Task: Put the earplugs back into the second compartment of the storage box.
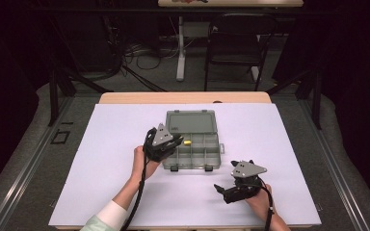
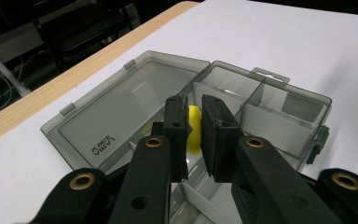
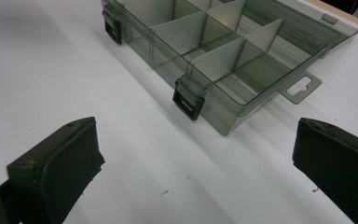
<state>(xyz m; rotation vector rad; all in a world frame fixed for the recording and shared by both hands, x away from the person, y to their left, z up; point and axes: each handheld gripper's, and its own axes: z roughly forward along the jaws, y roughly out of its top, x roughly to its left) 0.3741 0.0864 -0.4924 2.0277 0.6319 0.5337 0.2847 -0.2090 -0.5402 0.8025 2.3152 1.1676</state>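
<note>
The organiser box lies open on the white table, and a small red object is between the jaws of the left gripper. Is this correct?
Not quite: the object is yellow, not red, as the left gripper view shows. The rest holds: the organiser box lies open on the white table, and the object sits between the jaws of the left gripper.

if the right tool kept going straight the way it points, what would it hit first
Probably the near wall of the compartment box, around its black latch. The right tool is open, with bare white tabletop before it.
</note>
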